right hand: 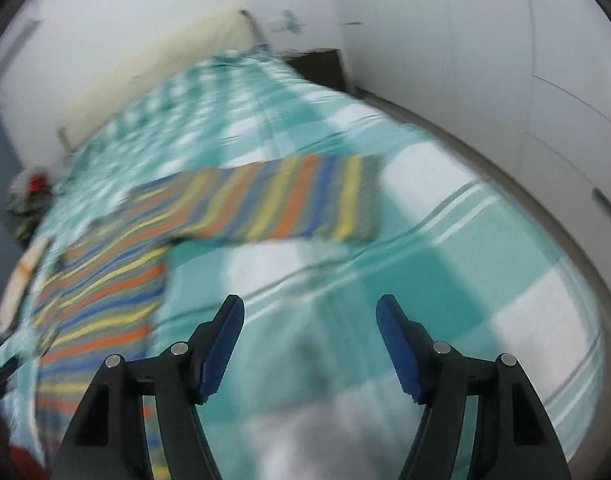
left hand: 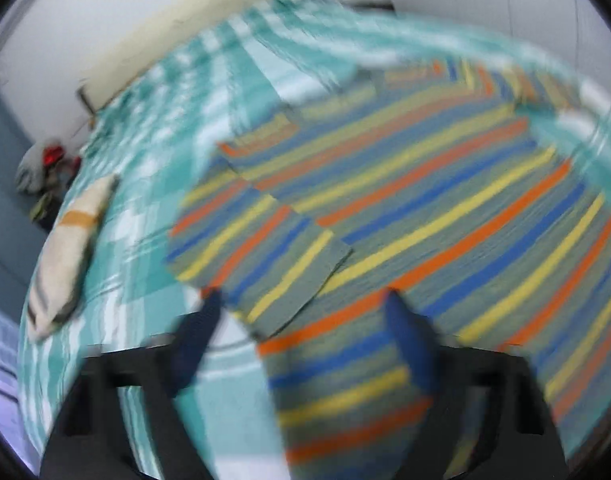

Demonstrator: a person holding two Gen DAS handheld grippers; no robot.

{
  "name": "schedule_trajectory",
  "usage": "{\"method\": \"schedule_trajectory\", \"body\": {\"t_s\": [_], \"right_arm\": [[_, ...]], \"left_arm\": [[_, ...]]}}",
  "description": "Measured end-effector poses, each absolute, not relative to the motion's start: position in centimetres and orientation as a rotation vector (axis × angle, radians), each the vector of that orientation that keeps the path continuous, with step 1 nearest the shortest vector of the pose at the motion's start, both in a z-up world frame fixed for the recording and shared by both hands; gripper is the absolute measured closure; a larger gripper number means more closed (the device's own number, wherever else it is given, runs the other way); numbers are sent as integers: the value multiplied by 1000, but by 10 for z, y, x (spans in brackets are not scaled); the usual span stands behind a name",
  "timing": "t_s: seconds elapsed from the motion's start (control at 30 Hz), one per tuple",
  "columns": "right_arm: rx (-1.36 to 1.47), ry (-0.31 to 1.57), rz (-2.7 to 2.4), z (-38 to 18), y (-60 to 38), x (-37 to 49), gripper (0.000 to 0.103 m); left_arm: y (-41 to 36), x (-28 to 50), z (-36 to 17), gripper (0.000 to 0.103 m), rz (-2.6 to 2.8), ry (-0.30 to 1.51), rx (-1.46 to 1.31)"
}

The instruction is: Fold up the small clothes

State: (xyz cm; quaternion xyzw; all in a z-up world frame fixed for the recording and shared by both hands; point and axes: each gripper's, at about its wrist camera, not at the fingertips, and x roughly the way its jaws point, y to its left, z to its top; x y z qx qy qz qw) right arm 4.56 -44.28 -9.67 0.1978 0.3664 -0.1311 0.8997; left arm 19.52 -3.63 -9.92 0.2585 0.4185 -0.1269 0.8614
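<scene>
A striped shirt (left hand: 405, 208) with orange, yellow, blue and grey-green bands lies spread on the teal checked bed (left hand: 153, 128). Its left sleeve is folded in over the body. My left gripper (left hand: 301, 300) is open and hovers over the shirt's lower left part, nothing between the blue pads. In the right wrist view the same shirt (right hand: 265, 204) lies ahead and to the left, one sleeve stretched out to the right. My right gripper (right hand: 309, 304) is open and empty over bare bed sheet (right hand: 445, 240). Both views are motion-blurred.
A folded cream cloth (left hand: 71, 248) with an orange band lies on the bed's left side. A cream headboard (left hand: 193, 20) stands at the far end. A pile of things (left hand: 45, 172) sits on the floor at left. White cupboard doors (right hand: 545, 80) run along the right.
</scene>
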Motion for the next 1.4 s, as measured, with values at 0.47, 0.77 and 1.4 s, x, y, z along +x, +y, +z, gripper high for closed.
{"method": "schedule_trajectory", "body": {"t_s": [0.47, 0.77, 1.4], "right_arm": [[153, 851, -38, -117, -343, 55, 35], [162, 889, -26, -131, -344, 64, 35], [128, 929, -11, -144, -332, 73, 35]], "left_arm": [[30, 278, -83, 101, -246, 970, 80], [252, 360, -79, 102, 256, 978, -452], [325, 312, -128, 38, 296, 946, -764]]}}
